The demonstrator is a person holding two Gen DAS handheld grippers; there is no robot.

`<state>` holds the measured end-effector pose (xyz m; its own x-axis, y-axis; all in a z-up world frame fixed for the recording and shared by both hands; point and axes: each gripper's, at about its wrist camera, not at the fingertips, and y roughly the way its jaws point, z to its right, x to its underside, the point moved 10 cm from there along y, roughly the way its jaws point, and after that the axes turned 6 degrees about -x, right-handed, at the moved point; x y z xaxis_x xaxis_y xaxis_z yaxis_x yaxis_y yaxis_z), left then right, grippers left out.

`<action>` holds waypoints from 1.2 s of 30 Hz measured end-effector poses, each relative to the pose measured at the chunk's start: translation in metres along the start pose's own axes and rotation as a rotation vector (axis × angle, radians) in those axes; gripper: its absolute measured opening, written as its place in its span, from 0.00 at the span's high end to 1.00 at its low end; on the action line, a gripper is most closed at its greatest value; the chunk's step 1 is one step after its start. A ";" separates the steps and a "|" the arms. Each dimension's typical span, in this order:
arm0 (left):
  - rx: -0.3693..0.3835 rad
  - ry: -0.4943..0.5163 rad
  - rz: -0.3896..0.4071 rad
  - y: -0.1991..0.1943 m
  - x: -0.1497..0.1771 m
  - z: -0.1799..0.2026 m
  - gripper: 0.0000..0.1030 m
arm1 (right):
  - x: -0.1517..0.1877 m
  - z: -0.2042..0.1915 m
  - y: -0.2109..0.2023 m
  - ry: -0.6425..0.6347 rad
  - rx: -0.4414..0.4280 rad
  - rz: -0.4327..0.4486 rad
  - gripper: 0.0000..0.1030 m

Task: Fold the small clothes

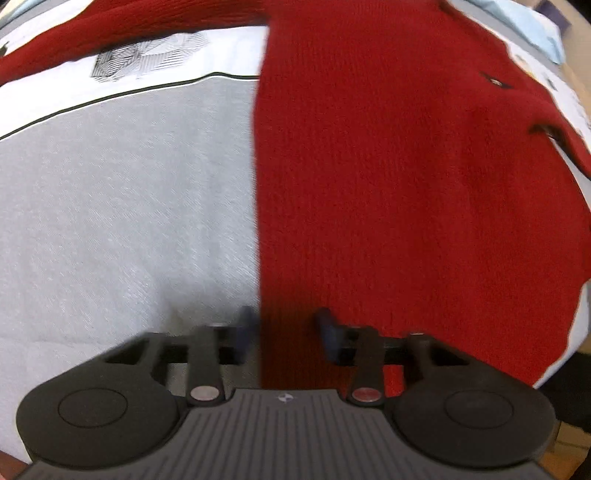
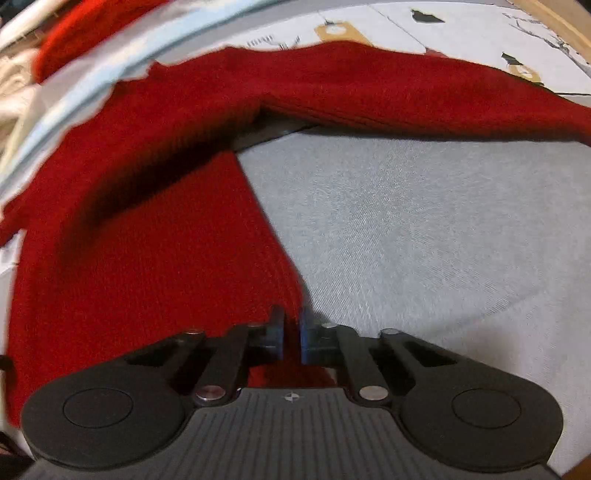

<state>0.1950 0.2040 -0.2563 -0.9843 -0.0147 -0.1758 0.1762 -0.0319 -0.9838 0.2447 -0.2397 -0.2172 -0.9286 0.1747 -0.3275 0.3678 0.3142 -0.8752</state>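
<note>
A dark red knitted sweater (image 1: 406, 177) lies spread on a grey and white cloth (image 1: 122, 221). In the left wrist view its straight side edge runs down to my left gripper (image 1: 286, 328), whose jaws are apart and straddle the ribbed hem corner without closing on it. In the right wrist view the sweater (image 2: 147, 258) fills the left half, with a sleeve stretching across the top. My right gripper (image 2: 291, 332) is shut on the sweater's ribbed hem corner, red fabric pinched between its blue pads.
The grey cloth (image 2: 424, 229) covers the table and carries a printed white band (image 1: 147, 59). Light blue fabric (image 1: 543, 33) lies at the far edge. Pale clothes (image 2: 14, 85) are piled at the upper left of the right wrist view.
</note>
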 end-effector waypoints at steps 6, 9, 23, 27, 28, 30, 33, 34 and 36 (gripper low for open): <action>0.092 0.083 0.068 -0.038 0.010 0.038 0.89 | 0.006 0.021 -0.074 0.021 -0.002 0.055 0.95; 0.053 0.164 0.038 -0.037 0.025 0.046 0.90 | 0.032 0.048 -0.083 -0.011 0.084 -0.007 0.95; -0.064 0.277 -0.036 -0.015 0.056 0.039 0.88 | 0.083 0.030 -0.039 -0.191 0.083 -0.199 0.92; -0.109 0.316 -0.011 -0.028 0.051 0.042 0.82 | 0.079 0.029 -0.040 -0.226 0.140 -0.194 0.91; -0.133 0.321 0.010 -0.037 0.044 0.042 0.77 | 0.078 0.030 -0.041 -0.213 0.149 -0.190 0.91; -0.157 0.290 0.082 -0.063 0.024 0.037 0.57 | 0.077 0.033 -0.045 -0.239 0.160 -0.171 0.86; -0.163 0.202 0.226 -0.113 -0.015 0.030 0.42 | 0.058 0.020 -0.061 -0.310 0.182 -0.052 0.60; -0.173 0.172 0.268 -0.127 -0.026 0.026 0.39 | 0.050 0.016 -0.067 -0.310 0.183 -0.005 0.56; -0.193 0.117 0.359 -0.154 -0.048 0.019 0.30 | 0.031 0.010 -0.082 -0.286 0.176 0.099 0.52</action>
<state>0.2150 0.1911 -0.0956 -0.8573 0.1229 -0.4999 0.5138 0.1425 -0.8460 0.1851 -0.2693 -0.1594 -0.8746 -0.0799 -0.4782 0.4654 0.1386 -0.8742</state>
